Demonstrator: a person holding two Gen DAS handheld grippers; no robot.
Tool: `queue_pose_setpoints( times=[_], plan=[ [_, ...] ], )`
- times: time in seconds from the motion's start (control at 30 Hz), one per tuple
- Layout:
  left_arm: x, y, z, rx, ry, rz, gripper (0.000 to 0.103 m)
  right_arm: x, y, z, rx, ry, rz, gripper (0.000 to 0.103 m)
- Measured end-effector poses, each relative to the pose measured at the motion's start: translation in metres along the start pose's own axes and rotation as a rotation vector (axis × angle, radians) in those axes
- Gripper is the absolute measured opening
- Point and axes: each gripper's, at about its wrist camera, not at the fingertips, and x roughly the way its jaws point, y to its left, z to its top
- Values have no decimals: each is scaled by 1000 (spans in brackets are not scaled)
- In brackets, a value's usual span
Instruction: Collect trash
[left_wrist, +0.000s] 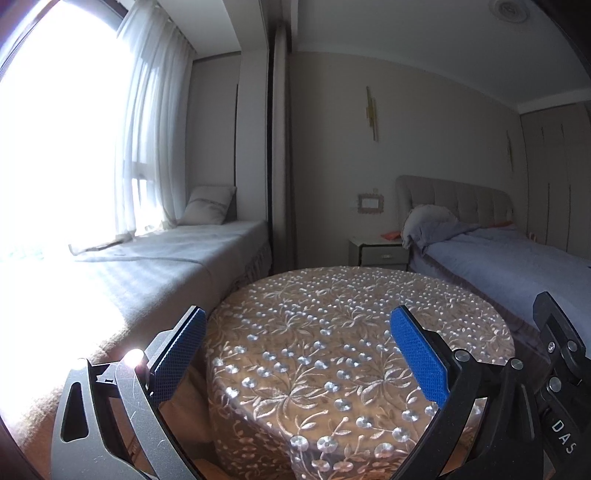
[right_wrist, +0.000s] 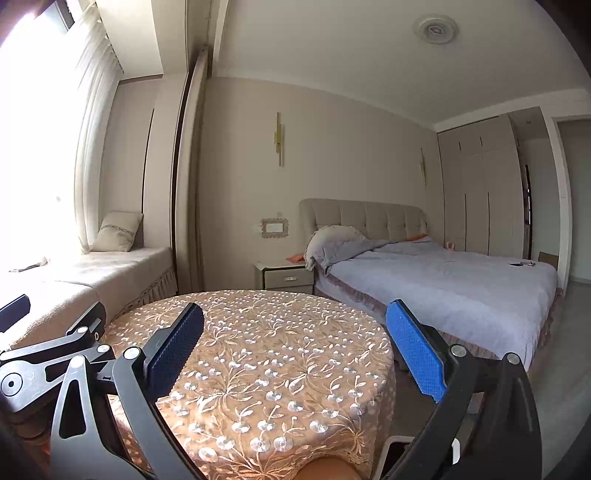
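Observation:
My left gripper (left_wrist: 297, 317) hangs open over a round table (left_wrist: 332, 332) covered with a tan embroidered cloth, nothing between its blue pads. My right gripper (right_wrist: 295, 310) is open too, above the same table (right_wrist: 258, 350), also holding nothing. Each gripper shows in the other's view: the right one at the right edge (left_wrist: 554, 332), the left one at the left edge (right_wrist: 55, 343). No trash shows on the tabletop. A flat orange item (right_wrist: 295, 257) lies on the nightstand (right_wrist: 284, 277). A white-rimmed dark object (right_wrist: 397, 445) sits low beside the table, partly hidden by my right finger.
A bed (right_wrist: 443, 288) with a grey cover stands right of the table, a few small items (right_wrist: 521, 263) near its far side. A cushioned window seat (left_wrist: 166, 266) runs along the left under bright curtains. Wardrobes (right_wrist: 480, 192) line the far right wall.

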Motion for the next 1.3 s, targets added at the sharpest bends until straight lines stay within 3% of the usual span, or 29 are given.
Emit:
queue_pose_setpoints(
  times=[0.73, 1.3],
  plan=[
    [-5, -4, 0, 44, -43, 39, 98, -1, -4, 0, 9, 5, -1, 98],
    [-4, -8, -1, 27, -22, 11, 98, 0, -9, -3, 27, 15, -11, 98]
  ],
)
